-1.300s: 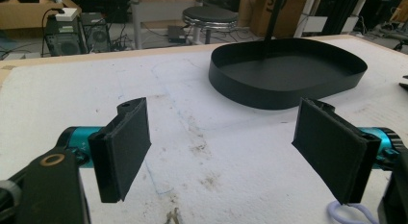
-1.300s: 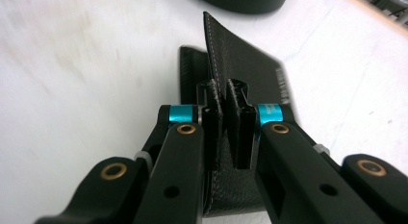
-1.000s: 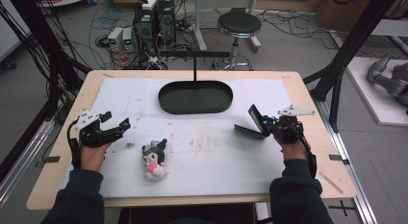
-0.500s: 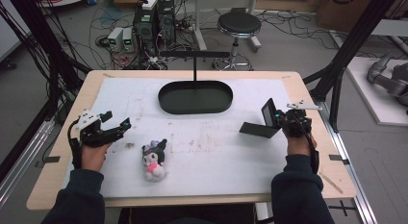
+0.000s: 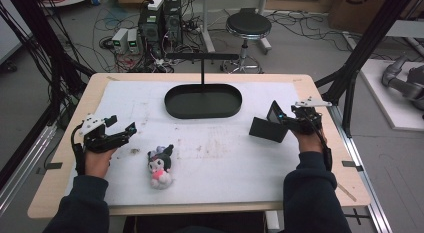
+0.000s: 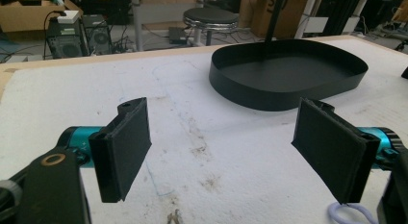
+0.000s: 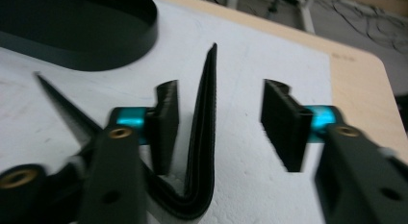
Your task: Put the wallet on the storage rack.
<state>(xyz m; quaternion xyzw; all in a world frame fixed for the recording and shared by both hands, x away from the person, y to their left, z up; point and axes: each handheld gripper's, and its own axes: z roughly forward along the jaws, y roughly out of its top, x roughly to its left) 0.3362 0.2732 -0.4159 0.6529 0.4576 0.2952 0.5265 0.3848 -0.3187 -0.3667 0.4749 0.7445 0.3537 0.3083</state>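
1. The left gripper [image 5: 117, 129] rests near the left edge of the table [image 5: 65, 193], its jaws wide apart with nothing between them. In the left gripper view only bare white mat [image 6: 192, 104] lies between the two pads.

2. Just to the right of it and a little nearer to the person lies a small plush toy [image 5: 160, 165], apart from both grippers. The left hand [image 5: 97, 160] is clearly the nearer one to it.

3. At the middle, on the far side of the mat, stands the black oval tray [image 5: 202, 110] with its upright post. It is well apart from the wallet.

4. On the right lies the black wallet [image 5: 267, 127], half unfolded: one flap flat on the mat, the other standing up and leaning towards the right gripper [image 5: 287, 120].

5. The jaws of the right gripper have just been opening. In the right gripper view the upright flap [image 7: 204, 123] stands between the pads, close to the left pad [image 7: 166, 128], but with a clear gap to the right pad [image 7: 281, 128], so I judge the wallet released, not gripped.

6. The fold runs along the jaws' own direction, so a new grip only needs closing across the flap.
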